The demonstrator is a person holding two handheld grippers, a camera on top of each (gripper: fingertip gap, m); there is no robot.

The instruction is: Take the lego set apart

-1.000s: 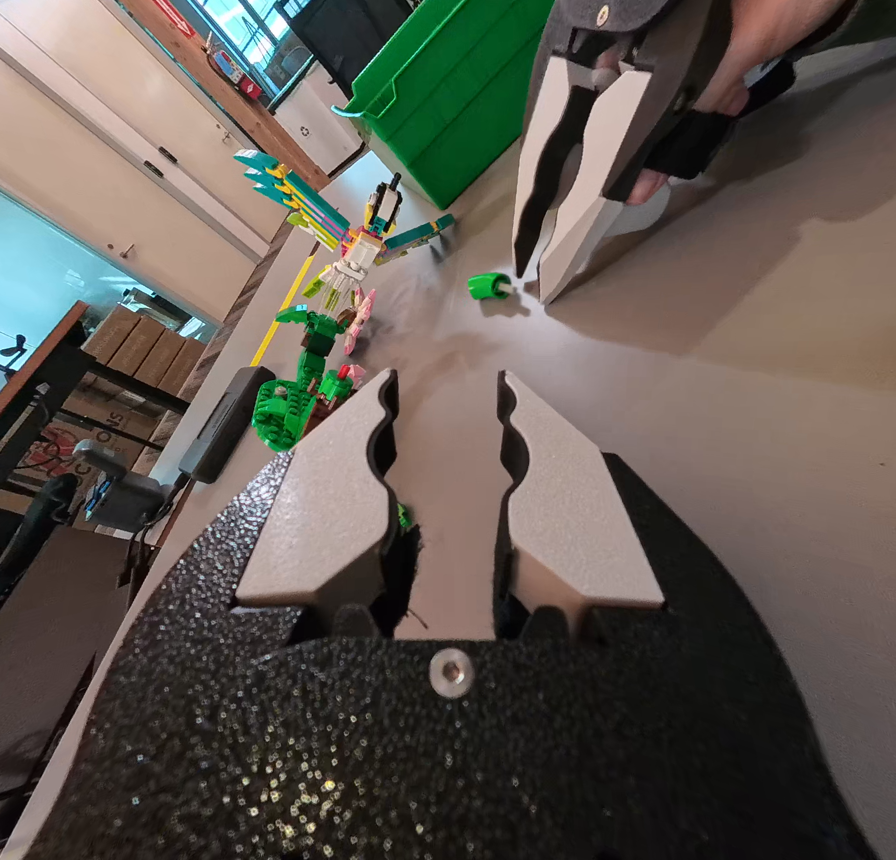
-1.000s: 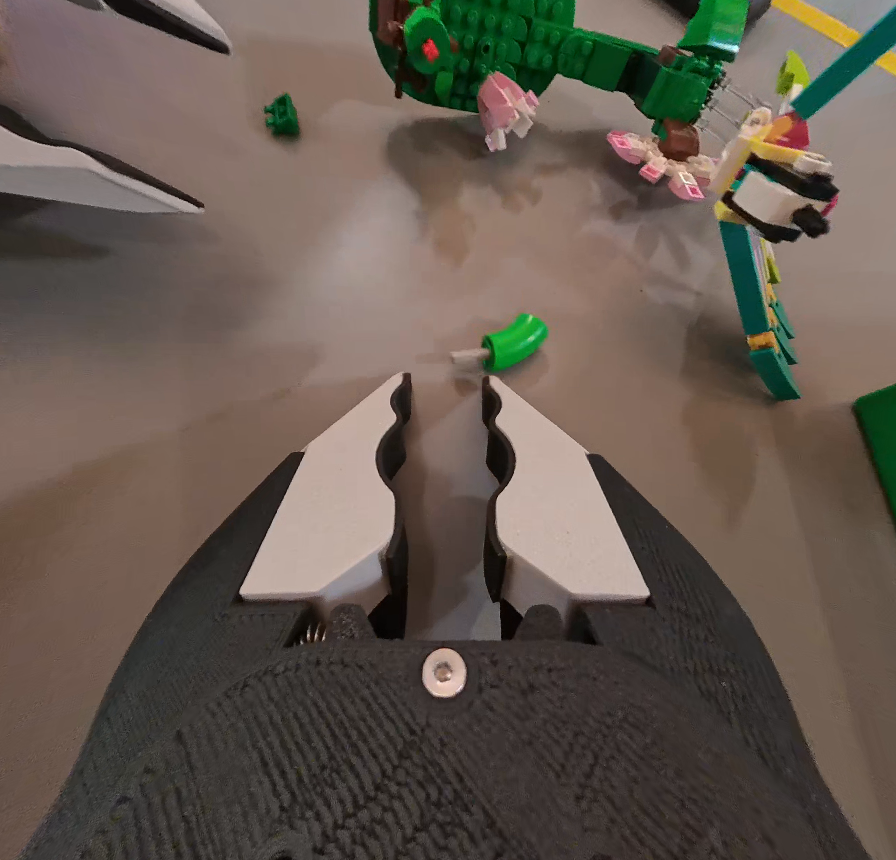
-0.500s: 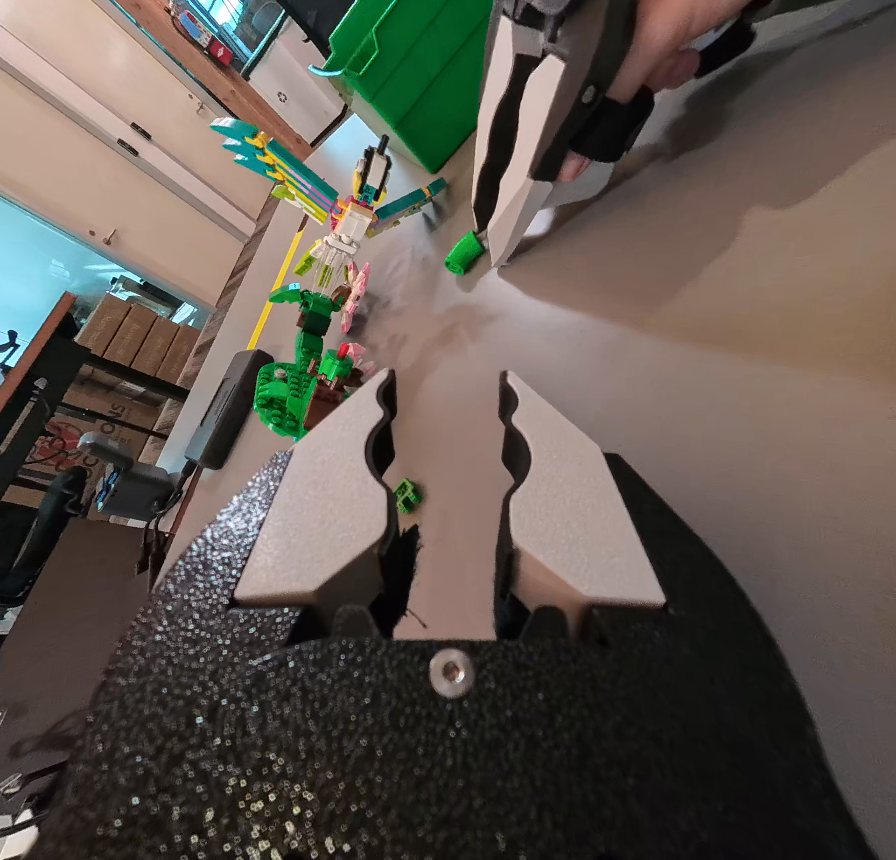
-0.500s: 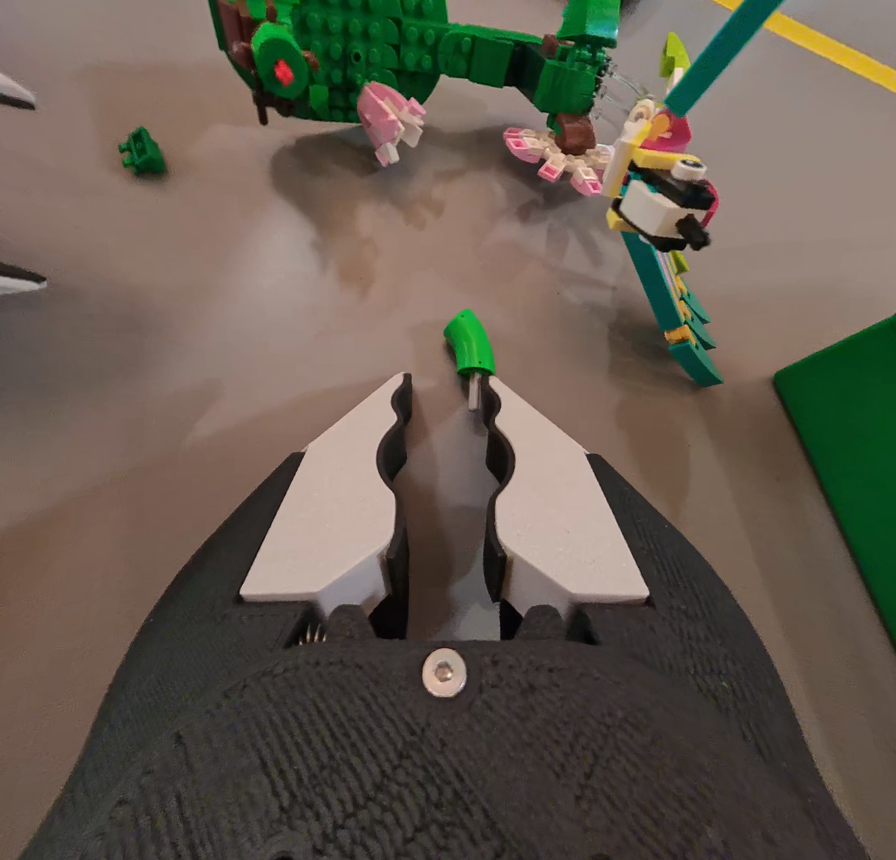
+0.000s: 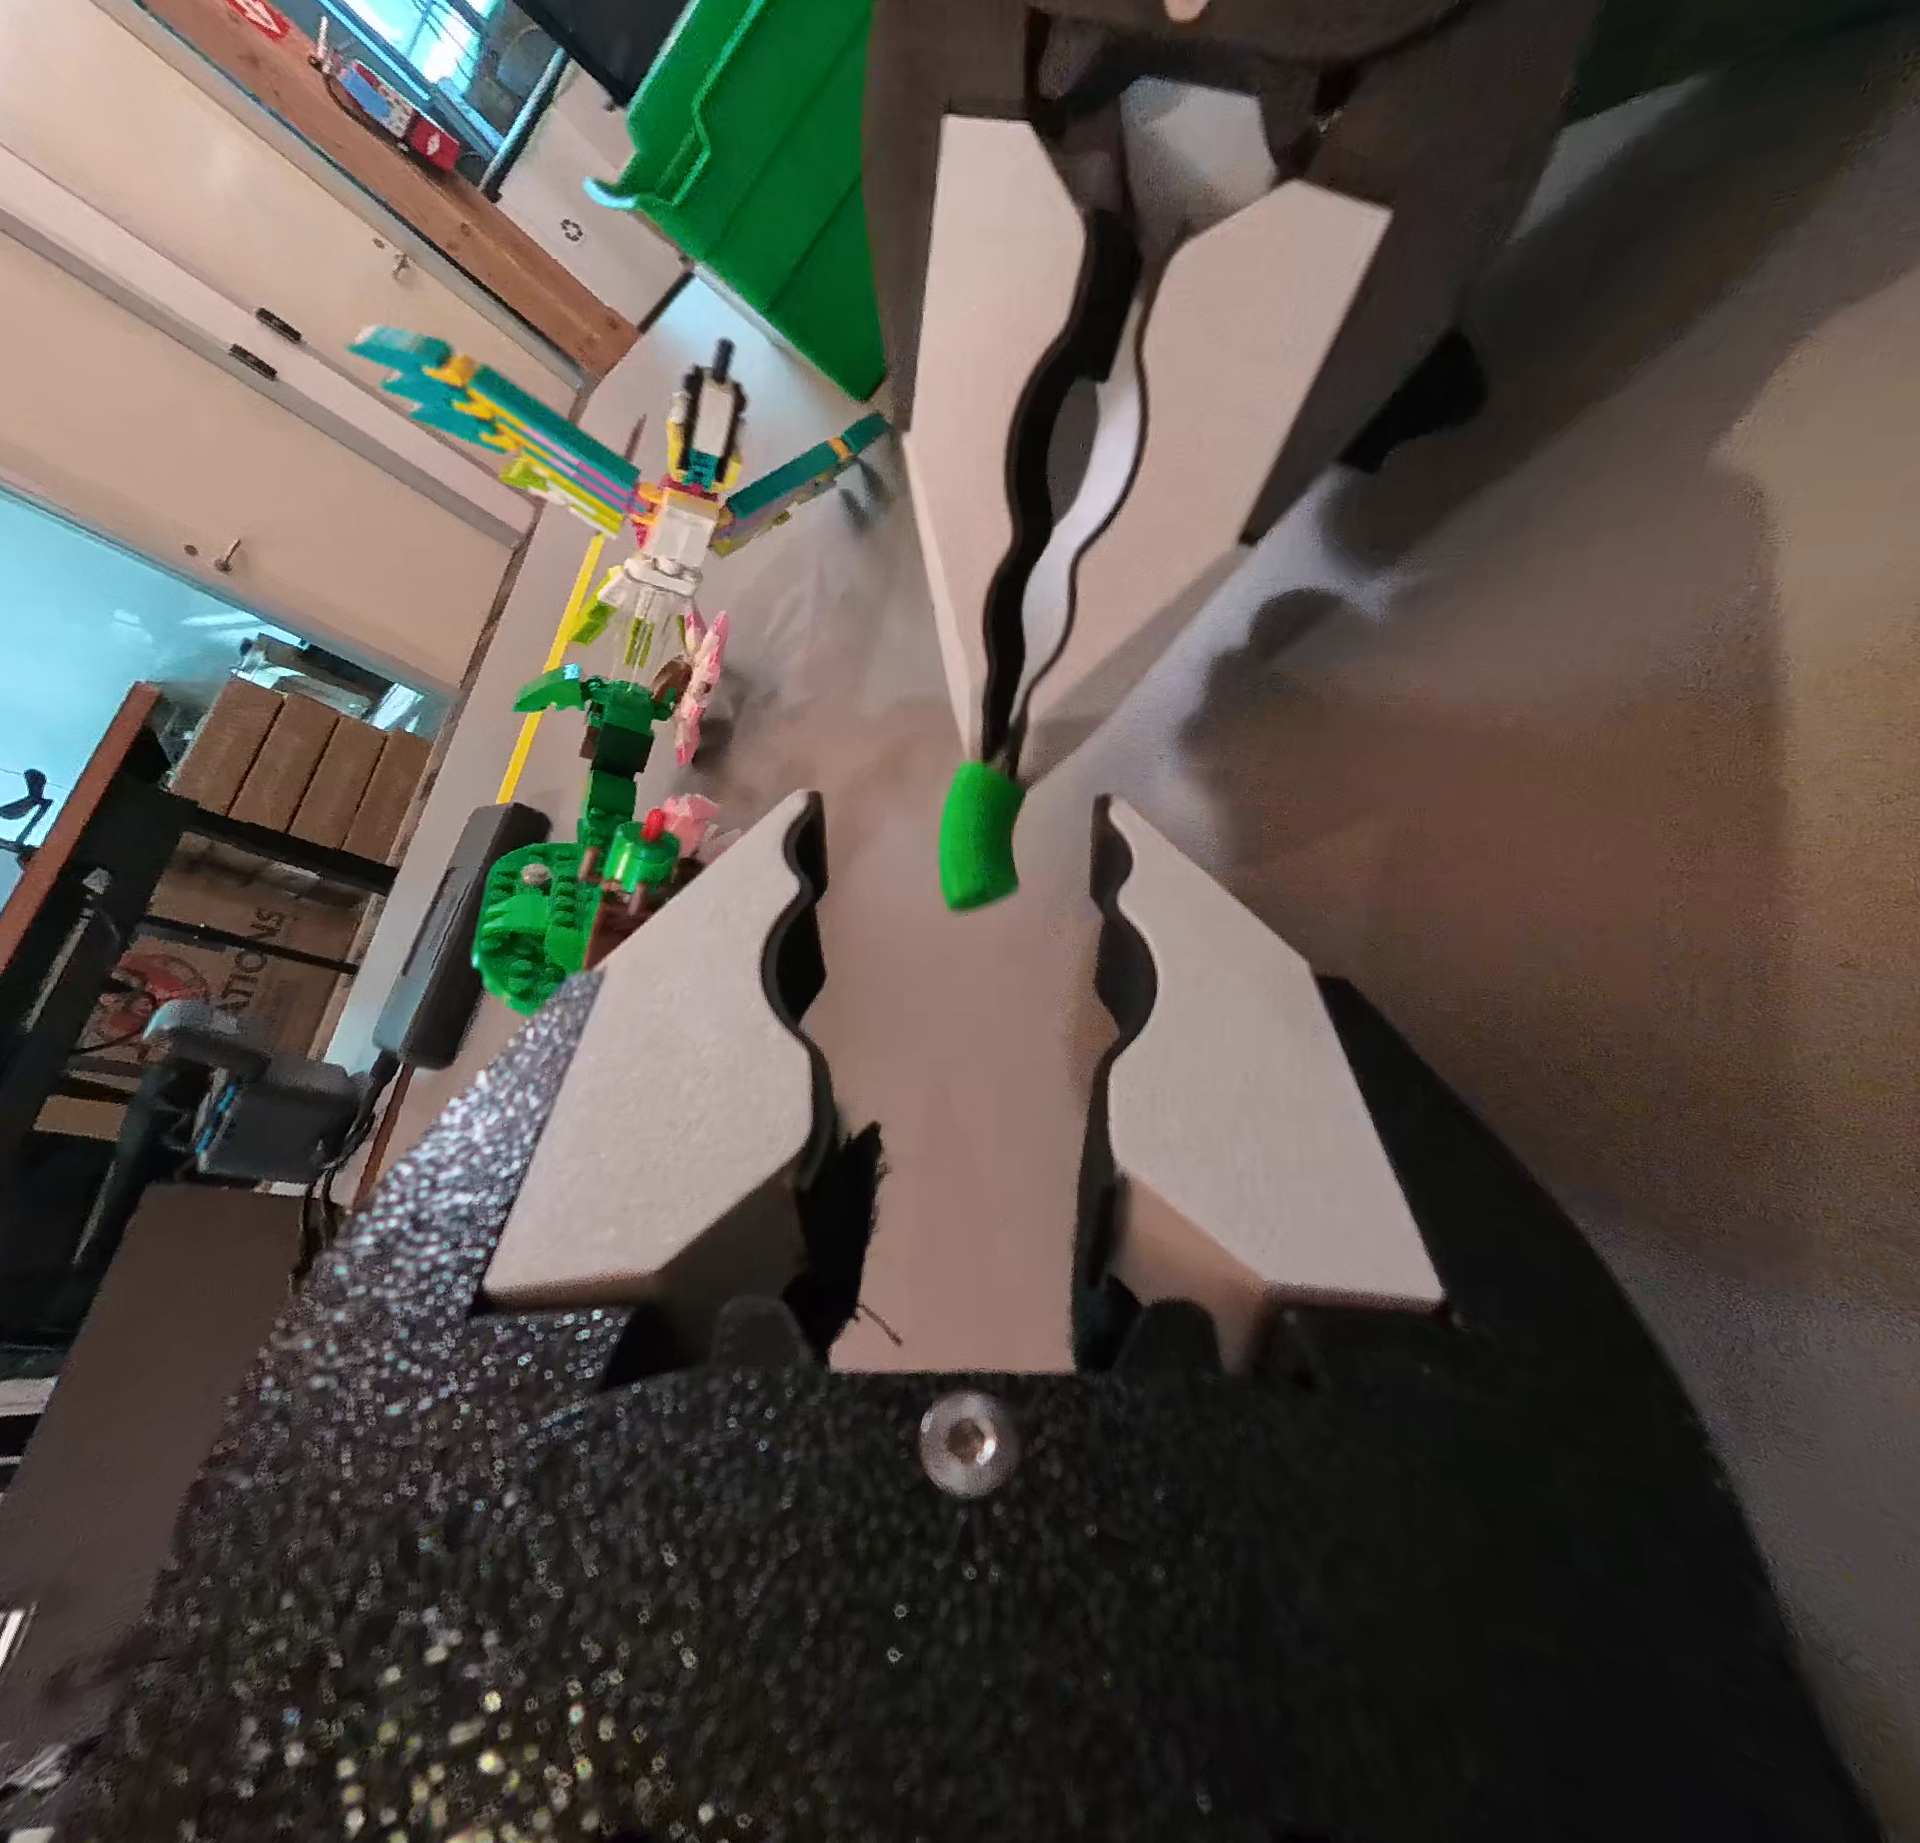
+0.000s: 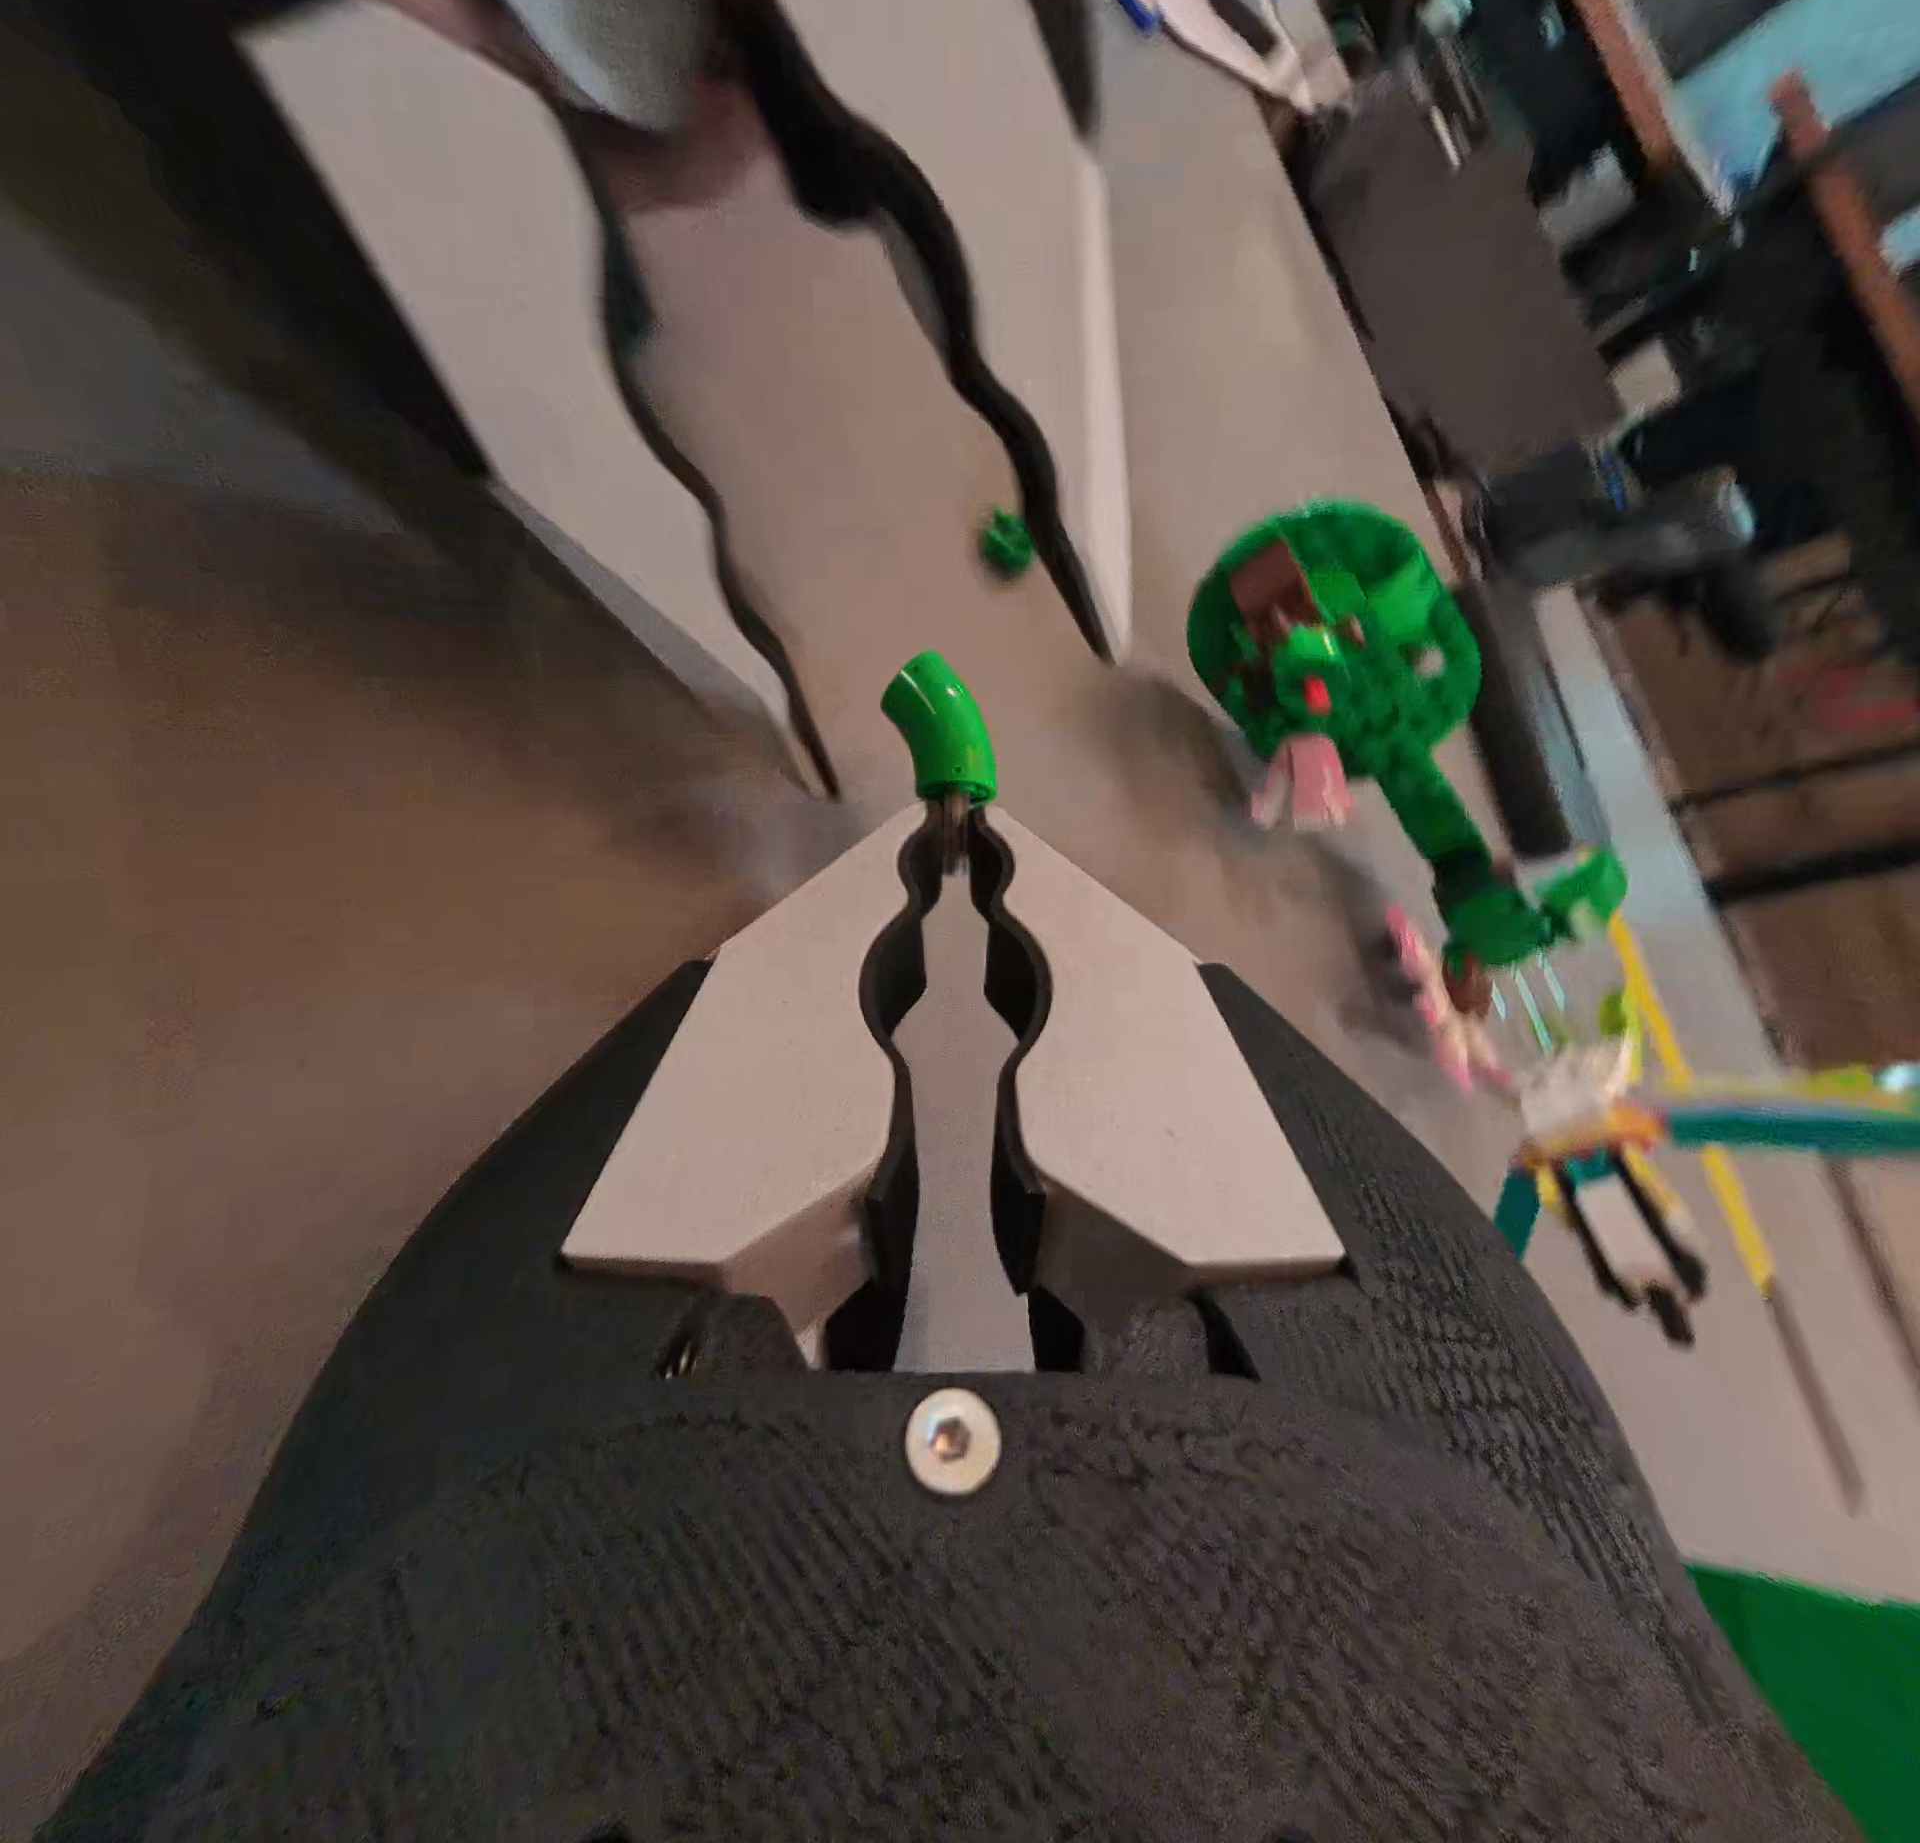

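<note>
Lego pieces sit in three places. Nearest to you is the curved green piece, held clear of the grey tabletop by the thin grey pin at its lower end: your right gripper has its fingertips clenched on that pin, so the green elbow sticks out beyond the tips. In the left wrist view the same piece hangs from those pinched tips, just ahead of your left gripper and roughly in line with the gap between its jaws. Your left gripper is released, jaws spread wide with nothing between them, and it touches neither the piece nor the right gripper.

Farther along the table the main lego model lies on its side: a round green studded base with brown and red bits, a green stem, pink flowers, and at the far end a bird with teal, yellow and pink wings. In the right wrist view the base lies to the right of the left gripper's fingers, blurred. One small loose green brick rests on the table between those fingers as seen from there.

Beyond the bird stands a green bin. A dark flat device lies beside the base near the table edge, next to a yellow stripe.
</note>
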